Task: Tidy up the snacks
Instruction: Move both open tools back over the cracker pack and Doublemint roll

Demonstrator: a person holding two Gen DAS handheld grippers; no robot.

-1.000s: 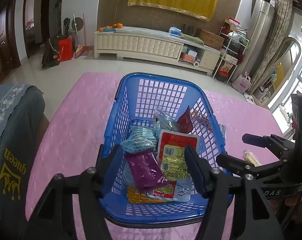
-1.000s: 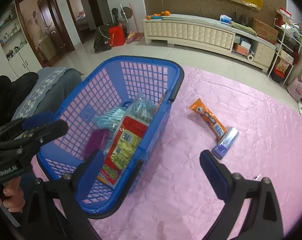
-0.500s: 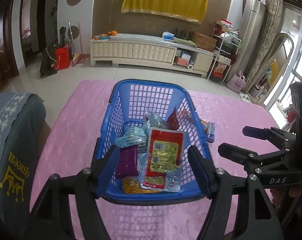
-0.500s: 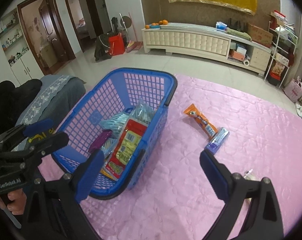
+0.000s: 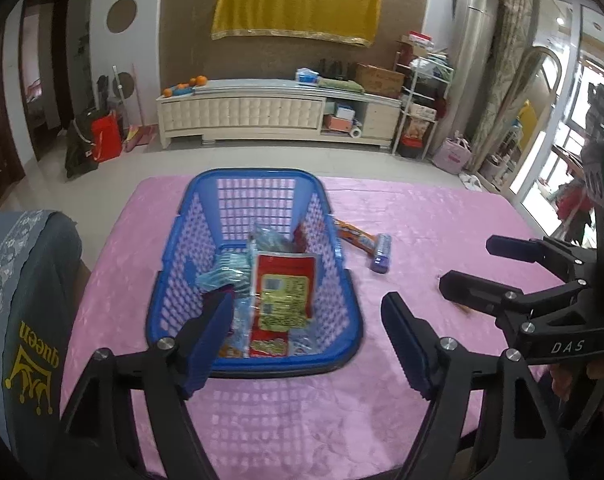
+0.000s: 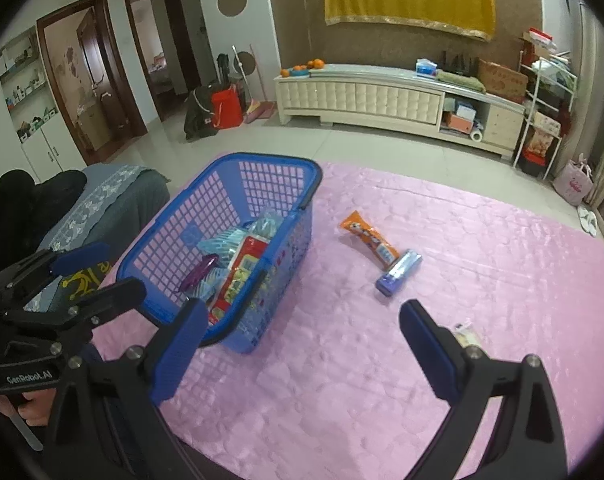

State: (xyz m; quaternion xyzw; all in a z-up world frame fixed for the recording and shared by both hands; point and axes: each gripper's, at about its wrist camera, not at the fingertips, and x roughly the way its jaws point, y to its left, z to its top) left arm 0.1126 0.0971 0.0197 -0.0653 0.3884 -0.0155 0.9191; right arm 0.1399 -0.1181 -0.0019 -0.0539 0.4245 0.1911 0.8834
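A blue mesh basket stands on the pink-covered table. It holds a red and yellow packet, a light blue packet, a purple packet and a clear bag. My left gripper hangs above the basket's near rim, its jaws opening with nothing between them. To the basket's right lie an orange packet, a purple-blue packet and a small pale packet. My right gripper is open and empty over the cloth, just left of the pale packet.
A chair with a grey embroidered cover stands close against the table's left side. The table's near edge runs just under both grippers. Beyond the far edge are tiled floor and a long white cabinet.
Both grippers have drawn back and risen from the basket, which now looks smaller. The left jaws stand wider apart. The snacks in the basket and on the cloth have not moved.
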